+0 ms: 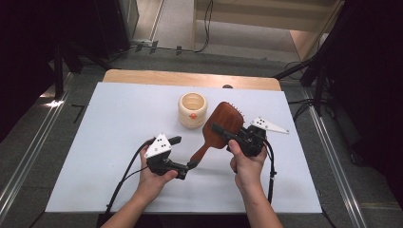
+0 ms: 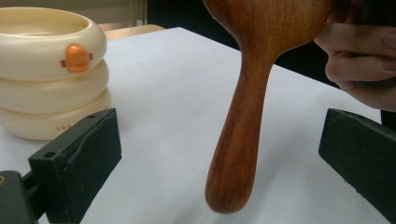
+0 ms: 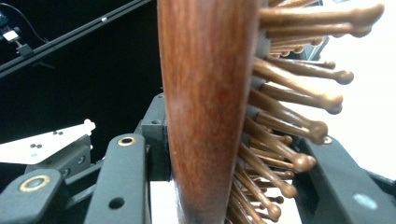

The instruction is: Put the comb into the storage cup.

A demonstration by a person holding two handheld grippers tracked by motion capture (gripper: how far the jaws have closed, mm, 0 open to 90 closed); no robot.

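— White sheeting covers the counter [image 1: 119, 142], smooth and matte, with a strip of pale wood along its far edge and dark floor and black stands around it. What lies on it?

— A cream, glossy holder made like three stacked rings [image 1: 192, 110], open at the top, with a small orange duck-shaped badge on its side. It stands past the middle, toward the far edge. Just beside it, on its right, is a reddish-brown wooden paddle hairbrush [image 1: 222, 126].

— Is the brush lying flat?

— No. The right gripper [image 1: 227, 134] has its jaws pinching the oval head, one on the polished back, the other among the ball-tipped wooden pins. In the right gripper view the grain on the back is plain and the pins fan out to the right.

— And the handle?

— It tapers, then swells to a rounded end, slanting down toward the left gripper [image 1: 184, 154]. In the left gripper view the black jaws are spread wide, with the handle end between them and touching neither.

— Room to move?

— Plenty of bare sheet to the left and along the near edge; the right side is narrower.

— Anything unclear?

— The brush top is cut off in both gripper views, and whether the handle tip touches the sheet I cannot tell.
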